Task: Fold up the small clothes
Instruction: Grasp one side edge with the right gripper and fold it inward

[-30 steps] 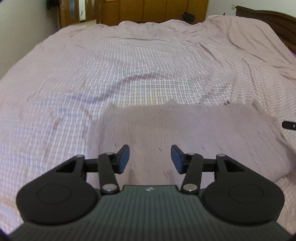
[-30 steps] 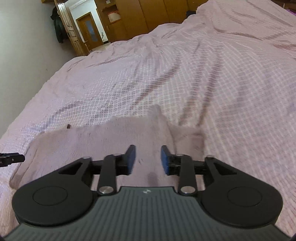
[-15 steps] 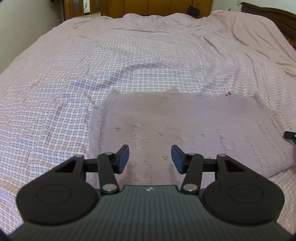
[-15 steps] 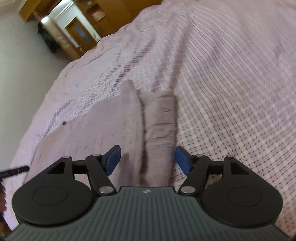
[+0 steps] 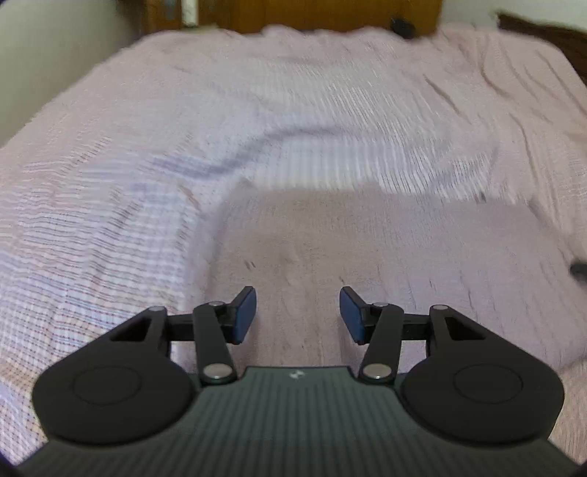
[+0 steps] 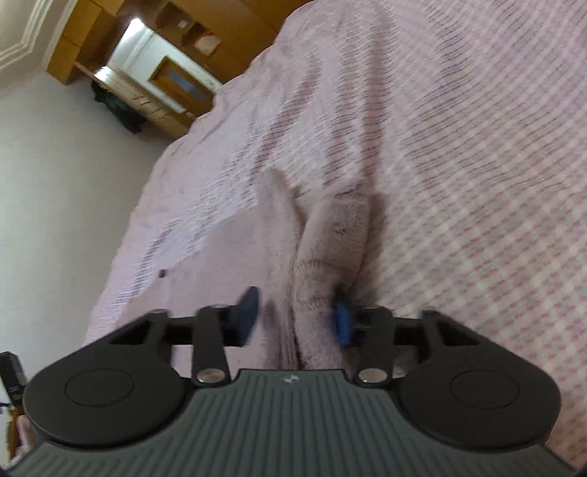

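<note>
A small mauve knit garment (image 5: pixel 385 249) lies flat on the bed. My left gripper (image 5: pixel 298 315) is open and empty, hovering over the garment's near left part. In the right wrist view the garment's right edge (image 6: pixel 323 257) is bunched into a raised fold. My right gripper (image 6: pixel 297 317) is open with its jaws on either side of that fold, the right pad (image 6: pixel 341 323) against the cloth. The view is tilted and blurred. The tip of the right gripper (image 5: pixel 579 271) shows at the right edge of the left wrist view.
The bed is covered by a pink checked sheet (image 5: pixel 256 121) with wrinkles. Wooden wardrobes (image 5: pixel 312 14) and a dark headboard (image 5: pixel 543 33) stand beyond it. A white wall and a doorway (image 6: pixel 176 84) show in the right wrist view.
My right gripper has rolled and moved onto the garment's right edge, its jaws narrowing around the bunched fold. My left gripper has shifted slightly over the garment and stays open.
</note>
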{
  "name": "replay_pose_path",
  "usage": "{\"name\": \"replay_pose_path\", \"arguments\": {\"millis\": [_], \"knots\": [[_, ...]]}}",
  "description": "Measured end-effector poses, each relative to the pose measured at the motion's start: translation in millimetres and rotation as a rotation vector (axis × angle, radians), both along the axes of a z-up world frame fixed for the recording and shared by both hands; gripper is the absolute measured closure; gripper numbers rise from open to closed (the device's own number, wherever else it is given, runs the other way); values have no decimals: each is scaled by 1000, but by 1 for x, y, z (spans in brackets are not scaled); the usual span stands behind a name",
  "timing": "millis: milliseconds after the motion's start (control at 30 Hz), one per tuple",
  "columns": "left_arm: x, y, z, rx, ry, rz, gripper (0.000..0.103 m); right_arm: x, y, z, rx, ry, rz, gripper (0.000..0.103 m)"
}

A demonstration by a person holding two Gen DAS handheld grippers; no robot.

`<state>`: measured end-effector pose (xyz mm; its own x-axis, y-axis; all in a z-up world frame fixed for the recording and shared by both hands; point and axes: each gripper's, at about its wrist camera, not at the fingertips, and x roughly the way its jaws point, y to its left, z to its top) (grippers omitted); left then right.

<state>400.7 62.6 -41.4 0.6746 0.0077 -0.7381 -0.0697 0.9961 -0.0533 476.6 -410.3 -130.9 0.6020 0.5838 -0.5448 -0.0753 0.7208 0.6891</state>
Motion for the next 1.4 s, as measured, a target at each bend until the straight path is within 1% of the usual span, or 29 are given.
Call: {"name": "replay_pose_path", "arguments": {"millis": [33, 100, 167, 233, 300, 400, 500, 567, 667, 733, 933, 1033, 1100, 1167, 1267, 1333, 1400], "knots": [[-2, 1, 4, 3, -17, 20, 51, 2, 3, 2, -10, 6, -5, 65], [-4, 1, 10, 16, -37, 21, 51, 4, 4, 2, -14, 35, -44, 75], [-4, 0, 15, 31, -38, -1, 51, 5, 5, 4, -4, 61, -62, 78], [-4, 2, 18, 37, -40, -12, 51, 5, 5, 9, 1, 49, -57, 81], [-4, 10, 20, 20, -42, 4, 51, 4, 4, 15, 16, 20, -56, 84], [-5, 26, 22, -23, -34, 20, 51, 0, 3, 24, 35, 24, -85, 86], [-10, 46, 25, -91, -22, 8, 51, -1, 13, 39, 19, 4, -73, 87], [-14, 57, 25, -113, -36, 26, 51, -5, 29, 53, 13, -8, -60, 87], [-14, 68, 21, -95, -33, 82, 51, -5, 53, 73, -5, -10, -55, 87], [-15, 71, 19, -87, -32, 93, 51, -4, 68, 84, -20, -2, -68, 87], [-15, 72, 17, -124, -33, 66, 51, -10, 108, 123, -102, -10, -69, 87], [-16, 70, 15, -119, -51, 44, 51, -14, 123, 139, -104, -24, -70, 87], [-15, 71, 14, -117, -57, 28, 51, -16, 135, 150, -127, -27, -72, 87], [-15, 77, 13, -140, -74, 30, 51, -16, 152, 159, -166, -33, -67, 87], [-10, 86, 12, -179, -66, 46, 51, -15, 182, 169, -202, -35, -59, 87], [-11, 92, 15, -191, -80, 46, 51, -15, 204, 175, -231, -39, -51, 87], [-14, 97, 17, -186, -102, 35, 51, -15, 229, 180, -269, -40, -42, 87]]}}
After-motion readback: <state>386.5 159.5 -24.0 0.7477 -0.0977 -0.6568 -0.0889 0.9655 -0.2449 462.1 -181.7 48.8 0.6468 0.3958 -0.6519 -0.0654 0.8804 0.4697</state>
